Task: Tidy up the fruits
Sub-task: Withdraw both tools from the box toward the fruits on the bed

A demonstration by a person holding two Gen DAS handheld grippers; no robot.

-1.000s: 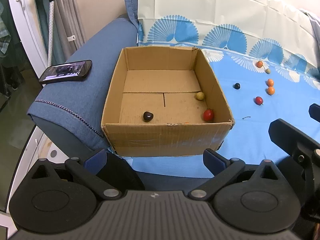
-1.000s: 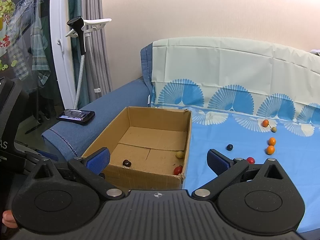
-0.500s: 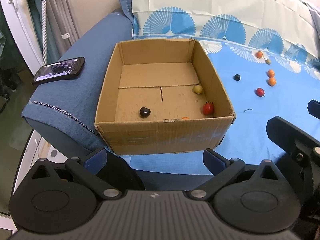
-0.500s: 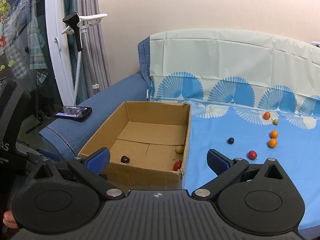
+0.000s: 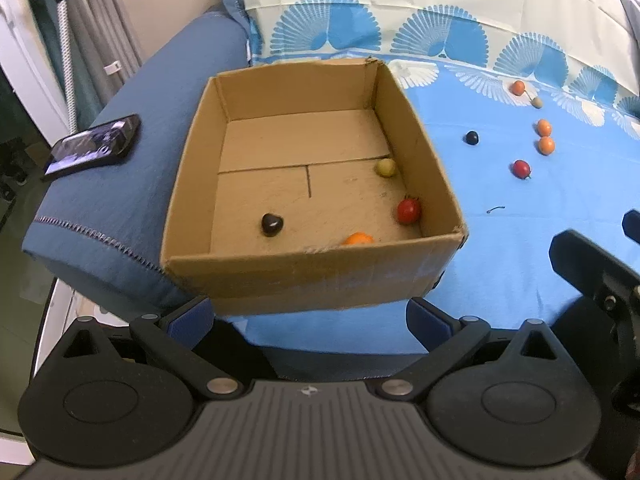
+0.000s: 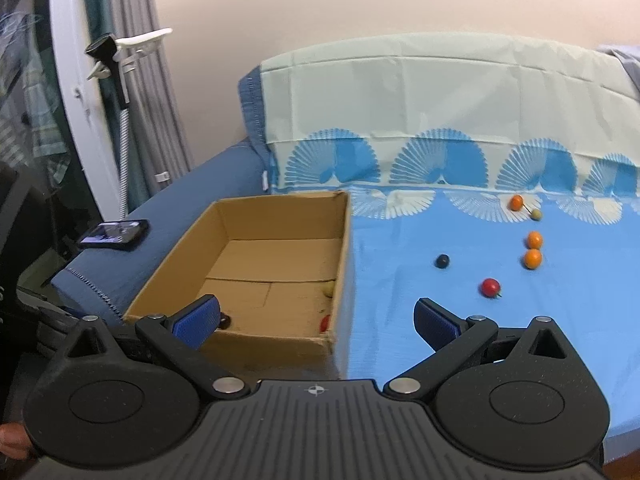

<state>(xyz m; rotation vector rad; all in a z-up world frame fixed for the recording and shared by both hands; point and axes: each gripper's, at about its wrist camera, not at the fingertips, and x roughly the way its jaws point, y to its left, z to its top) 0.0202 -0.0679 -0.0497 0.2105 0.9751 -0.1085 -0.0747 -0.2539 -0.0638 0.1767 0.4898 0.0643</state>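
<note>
Currently mid-sort: four fruits sit in the cardboard box (image 5: 280, 280) — a dark one (image 5: 272, 224), an orange one (image 5: 359, 238) by the near wall, a red tomato (image 5: 408, 210) and a yellowish one (image 5: 385, 167) along the right wall. Six more lie loose on the blue bedsheet (image 6: 440, 320) right of the box: red fruit (image 6: 491, 287), dark berry (image 6: 442, 261), three orange ones and a small pale one farther back. Left gripper (image 5: 308, 312) hangs over the box's near edge, jaws apart, empty. Right gripper (image 6: 316, 320) likewise spread wide, holding nothing. Next move likely: right gripper reaches for the nearest loose red fruit; small and round, may roll. Phone (image 5: 94, 146) rests on the sofa arm.
</note>
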